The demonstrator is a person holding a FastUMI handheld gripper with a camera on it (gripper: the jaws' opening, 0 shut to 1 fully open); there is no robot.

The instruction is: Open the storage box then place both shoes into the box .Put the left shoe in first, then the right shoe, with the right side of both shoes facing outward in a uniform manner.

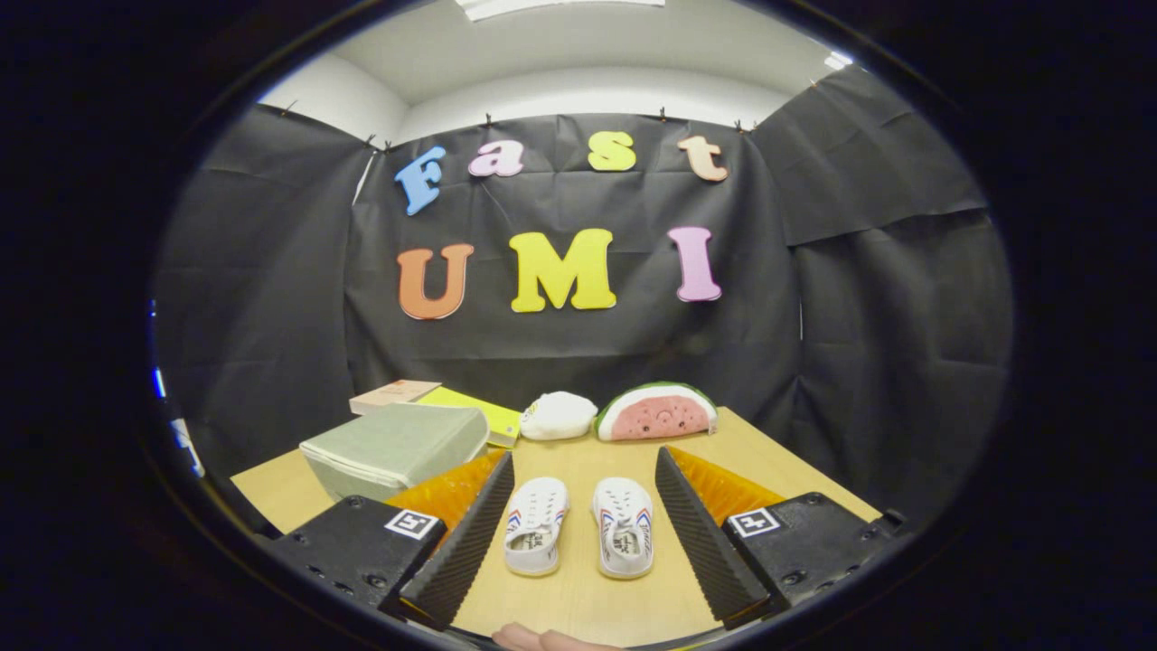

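Two white canvas shoes lie side by side on the wooden table, toes pointing away from me: the left shoe (535, 524) and the right shoe (624, 526). Both sit in the gap between the fingers of my gripper (584, 461), which stands open and touches neither shoe. The storage box (398, 447), pale green-grey with its lid closed, rests on the table just beyond my left finger (470, 533).
Behind the box lie a yellow-green book (477, 411) and a tan flat box (393, 394). A white plush (558, 415) and a watermelon-slice plush (657, 412) sit at the back of the table (578, 597). A fingertip of a hand (542, 639) shows at the near edge.
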